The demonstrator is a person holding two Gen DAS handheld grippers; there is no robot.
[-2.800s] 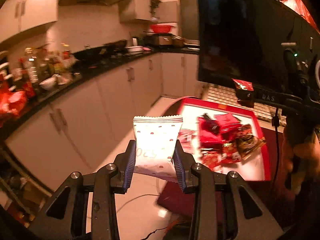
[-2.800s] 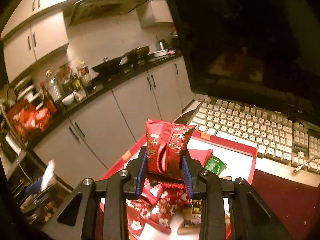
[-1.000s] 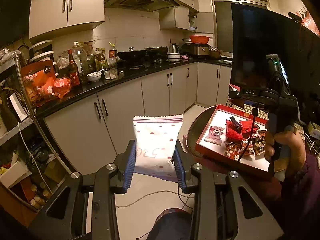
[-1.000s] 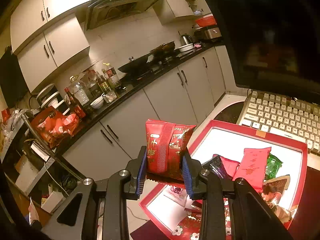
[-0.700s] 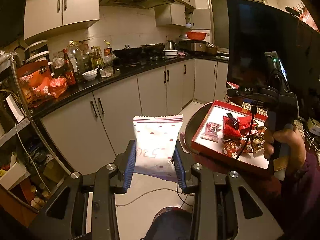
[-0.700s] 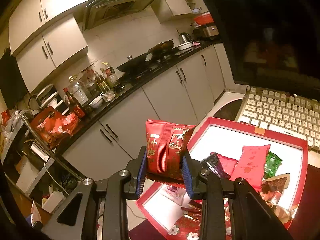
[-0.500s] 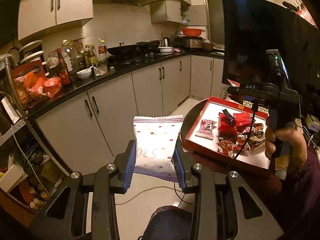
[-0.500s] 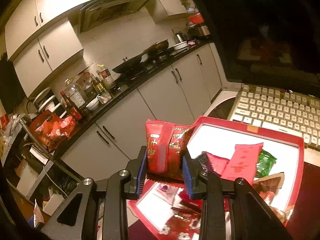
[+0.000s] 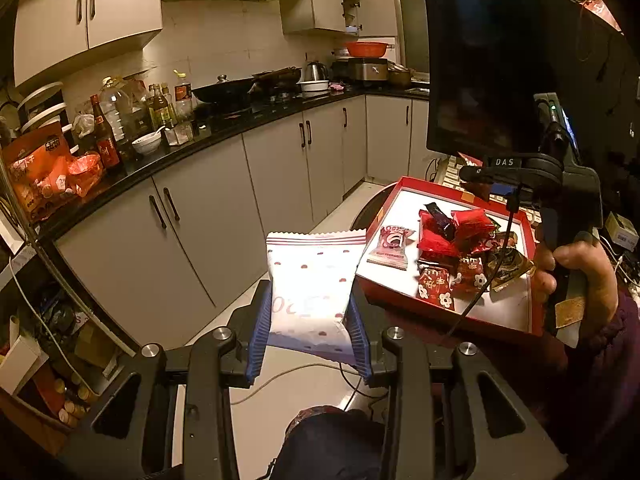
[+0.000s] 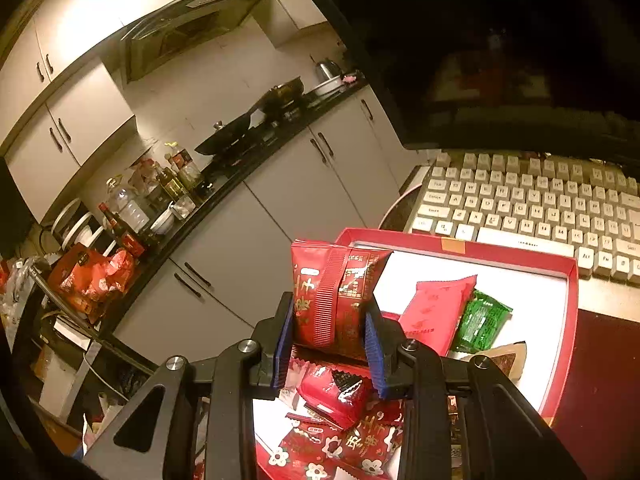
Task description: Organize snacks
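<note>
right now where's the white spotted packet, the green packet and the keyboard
white spotted packet (image 9: 312, 280), left wrist view, middle of its front face
green packet (image 10: 482, 320), right wrist view, centre of the wrapper
keyboard (image 10: 532, 204), right wrist view, middle rows of keys

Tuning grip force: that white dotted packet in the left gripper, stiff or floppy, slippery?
The white dotted packet stands upright between the left gripper pads without sagging, so it probably has some puffed stiffness. It looks light for its size. The glossy film may slip, though the ribbed pads appear to hold it.
</note>
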